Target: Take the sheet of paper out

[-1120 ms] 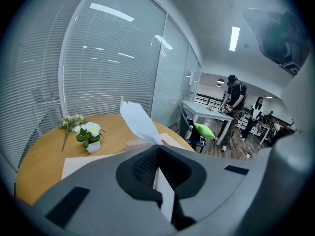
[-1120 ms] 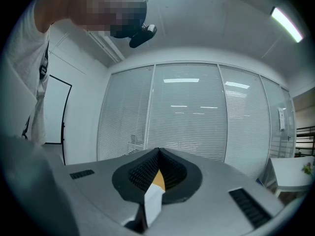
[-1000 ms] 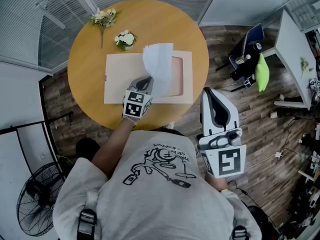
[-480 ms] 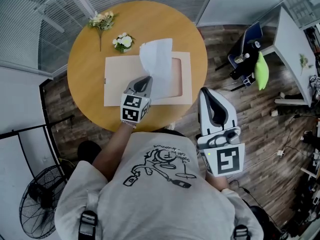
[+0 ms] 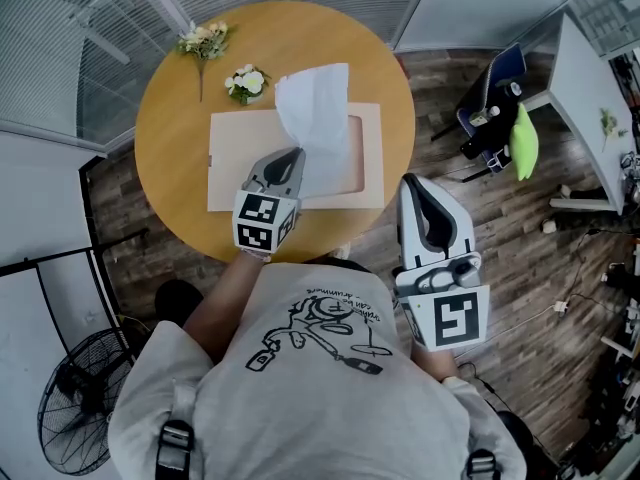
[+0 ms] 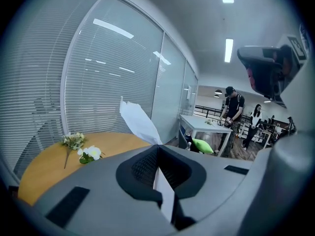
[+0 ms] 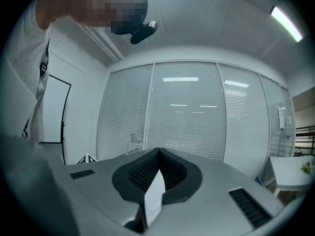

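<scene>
A round wooden worktop is standing beside glass walls with blinds, and a beige envelope is lying flat on it near two flower sprigs. We are pinching the sheet of paper in our left gripper's closed jaws, and the sheet is standing up over the envelope. Our right gripper is hanging beside the worktop, jaws together and empty.

The sheet of paper, pinched in the left tool, stands ahead of it over the envelope on the table, with flower sprigs beyond-left and the right tool off-table to its right.
</scene>
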### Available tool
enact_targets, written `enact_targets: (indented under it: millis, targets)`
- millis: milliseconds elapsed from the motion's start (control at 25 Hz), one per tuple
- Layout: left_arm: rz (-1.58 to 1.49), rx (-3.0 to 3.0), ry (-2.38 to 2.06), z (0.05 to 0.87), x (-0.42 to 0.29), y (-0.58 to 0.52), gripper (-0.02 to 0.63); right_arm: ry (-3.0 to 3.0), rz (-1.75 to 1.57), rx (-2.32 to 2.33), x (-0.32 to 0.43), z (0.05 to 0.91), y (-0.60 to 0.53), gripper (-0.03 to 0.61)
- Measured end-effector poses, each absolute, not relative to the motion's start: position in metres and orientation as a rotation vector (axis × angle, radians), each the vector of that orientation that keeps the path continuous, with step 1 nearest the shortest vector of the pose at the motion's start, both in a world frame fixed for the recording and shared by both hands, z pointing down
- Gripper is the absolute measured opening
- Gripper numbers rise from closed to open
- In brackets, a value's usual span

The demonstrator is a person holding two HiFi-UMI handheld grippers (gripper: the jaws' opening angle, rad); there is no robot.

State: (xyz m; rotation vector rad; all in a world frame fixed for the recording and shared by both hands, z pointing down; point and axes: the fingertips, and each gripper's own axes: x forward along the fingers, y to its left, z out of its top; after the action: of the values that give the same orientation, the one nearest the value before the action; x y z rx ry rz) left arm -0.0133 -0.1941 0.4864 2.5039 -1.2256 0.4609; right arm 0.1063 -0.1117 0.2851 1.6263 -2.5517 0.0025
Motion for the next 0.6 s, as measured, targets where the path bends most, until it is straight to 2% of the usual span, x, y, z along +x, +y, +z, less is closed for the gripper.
enact_targets:
  millis: [600]
  targets:
    - [0.327, 2.558, -1.256, 0.428, -0.017, -0.182, 0.02, -2.553, -0.004, 1.601, 0.103, 0.29, -0.112, 0.008]
